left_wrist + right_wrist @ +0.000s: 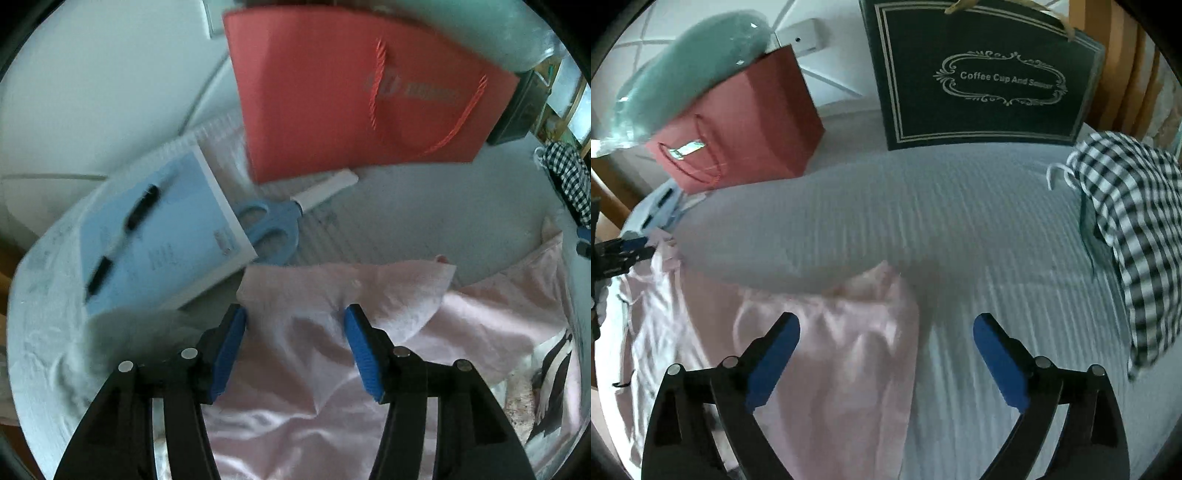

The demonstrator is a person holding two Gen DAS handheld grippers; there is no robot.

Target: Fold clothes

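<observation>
Pink garment (827, 332) lies lengthwise between both grippers (jaws spread, pinching nothing), collar (369, 284) toward the scissors (273, 229).

One text can be read clearly. In the right wrist view, a dark green gift box (986, 74) stands upright at the far side of the striped bed sheet, and its front carries the words "Coffee Cup And Saucer" in pale letters inside an ornate scrolled frame, with a double pale border line running around the panel. In the left wrist view, a red paper bag (354, 96) bears a greyish logo and a word beside it, too blurred to read. A light blue booklet (159, 236) near it shows small printed lines and a reddish mark at one corner, also too blurred to make out.
</observation>
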